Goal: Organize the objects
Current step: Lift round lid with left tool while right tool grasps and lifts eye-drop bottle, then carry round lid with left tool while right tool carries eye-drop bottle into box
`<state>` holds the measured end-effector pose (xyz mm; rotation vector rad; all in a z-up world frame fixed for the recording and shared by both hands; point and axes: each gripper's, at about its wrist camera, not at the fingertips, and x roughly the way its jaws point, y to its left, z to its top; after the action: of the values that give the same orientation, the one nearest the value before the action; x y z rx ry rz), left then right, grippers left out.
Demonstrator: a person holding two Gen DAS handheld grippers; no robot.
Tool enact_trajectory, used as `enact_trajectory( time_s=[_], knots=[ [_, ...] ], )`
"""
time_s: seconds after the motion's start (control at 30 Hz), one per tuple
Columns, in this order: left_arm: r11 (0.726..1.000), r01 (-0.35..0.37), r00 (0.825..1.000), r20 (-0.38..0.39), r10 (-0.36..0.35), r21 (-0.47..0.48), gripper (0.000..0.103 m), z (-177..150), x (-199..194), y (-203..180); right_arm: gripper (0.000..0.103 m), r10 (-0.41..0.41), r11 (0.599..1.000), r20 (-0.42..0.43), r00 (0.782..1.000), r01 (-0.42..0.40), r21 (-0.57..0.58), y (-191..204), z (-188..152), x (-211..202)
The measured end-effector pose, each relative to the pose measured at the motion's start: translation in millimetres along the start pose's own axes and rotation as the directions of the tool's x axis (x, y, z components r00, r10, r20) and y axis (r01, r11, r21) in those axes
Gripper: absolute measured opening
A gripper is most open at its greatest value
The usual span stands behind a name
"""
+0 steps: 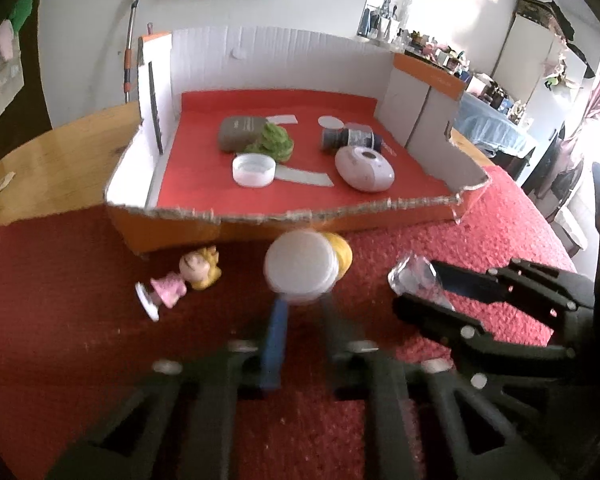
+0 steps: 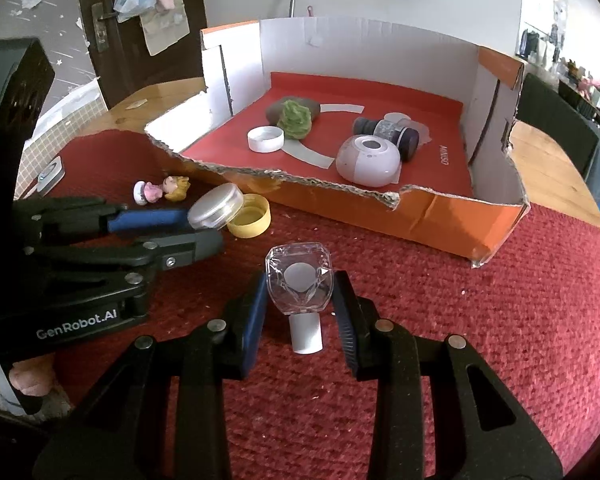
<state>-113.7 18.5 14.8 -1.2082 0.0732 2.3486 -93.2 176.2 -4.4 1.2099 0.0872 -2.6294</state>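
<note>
Right wrist view: the right claw (image 2: 300, 300) is closed on a clear faceted stopper (image 2: 299, 280), its pads pressing the two sides of the glassy head, while the white stem (image 2: 306, 334) points back toward the camera. The stopper sits over the red mat (image 2: 500, 320) that covers the wooden bench (image 2: 540, 148). To the left, the left claw (image 2: 208, 226) has shut on a shallow round lid (image 2: 216, 210) with a frosted rim, held tilted just above a yellow cap (image 2: 250, 216) lying open side up on the mat. A small doll figure (image 2: 162, 190) with blond hair and a pink dress lies on its side near the torn front wall of the cardboard box (image 2: 420, 216).

Left wrist view: the same lid (image 1: 300, 266) is pinched at its lower edge, blurred, with the yellow cap (image 1: 342, 252) behind it. Inside the box, on its red floor, lie a white cap (image 1: 254, 170), a green fuzzy lump (image 1: 272, 142) against a grey stone-like piece (image 1: 238, 132), a dark spool-shaped item (image 1: 348, 138) and a white rounded device (image 1: 364, 168).
</note>
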Motion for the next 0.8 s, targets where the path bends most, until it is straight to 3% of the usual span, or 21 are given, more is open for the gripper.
enact_trajectory(
  time_s=[0.27, 0.33, 0.43, 0.53, 0.73, 0.8],
  knots=[
    [1.000, -0.019, 1.000, 0.005, 0.019, 0.001, 0.008, -2, -1, 2, 0.032, 0.013, 1.000, -0.016, 1.000, -0.012, 0.009, 0, -3, 1],
    [1.000, -0.019, 1.000, 0.007, 0.019, -0.003, 0.027, -2, -2, 2, 0.032, -0.005, 1.000, -0.011, 1.000, 0.005, 0.008, 0, -2, 0],
    [0.999, -0.038, 0.999, 0.026, 0.038, -0.005, 0.043, -1, -7, 3, 0.034, -0.030, 1.000, -0.009, 1.000, 0.030, 0.007, -3, -3, -1],
    [0.999, -0.039, 0.999, 0.029, 0.039, 0.001, 0.049, 4, -6, 3, 0.059, -0.046, 0.999, -0.006, 0.999, 0.046, 0.011, -6, -2, 1],
    [1.000, -0.013, 1.000, 0.013, 0.012, 0.015, 0.049, 18, 10, -2, 0.060, -0.044, 0.999, -0.010, 0.999, 0.044, 0.008, -8, -1, 6],
    [1.000, -0.008, 1.000, 0.018, 0.008, 0.029, 0.048, 20, 11, -5, 0.054, -0.047, 0.999, -0.009, 0.999, 0.047, 0.004, -7, -1, 6]
  ],
)
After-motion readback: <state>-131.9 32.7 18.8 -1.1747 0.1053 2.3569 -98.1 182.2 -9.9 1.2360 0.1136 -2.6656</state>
